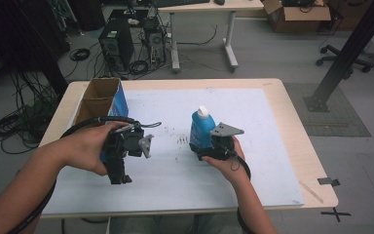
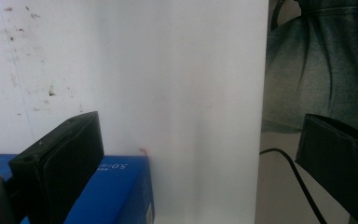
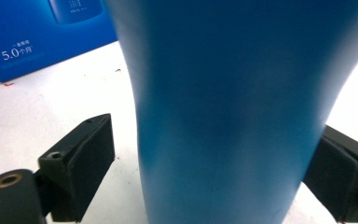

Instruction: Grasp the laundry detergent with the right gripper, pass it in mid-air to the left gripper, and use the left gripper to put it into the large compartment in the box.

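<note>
Two claws are at work over the desk, and the step in hand looks like taking hold of the blue bottle. The right claw sits low against the bottle's base, its jaws set either side of the body. In the right gripper view the bottle stands between them: the right-hand jaw seems to touch or nearly touch its side, while a clear gap shows between the left-hand jaw and the plastic. So the grip is not yet made; the jaws stand fairly wide with the bottle between them.

The left claw hangs just in front of the blue carton, tipped downward, jaws well apart and holding nothing; in its own view the carton's corner shows behind one jaw and only white desk sheet lies between the pads.

Next, I judge, the right jaws need to press in evenly on both flanks before any lift, low enough to stay on the broad part.

As for looks, the bottle is upright, right of centre on the white sheet, well apart from the carton. It is glossy blue, smooth-walled, narrowing upward to a white cap, with a pale label on its face. Slick, curved plastic may slip under a light pinch.
</note>
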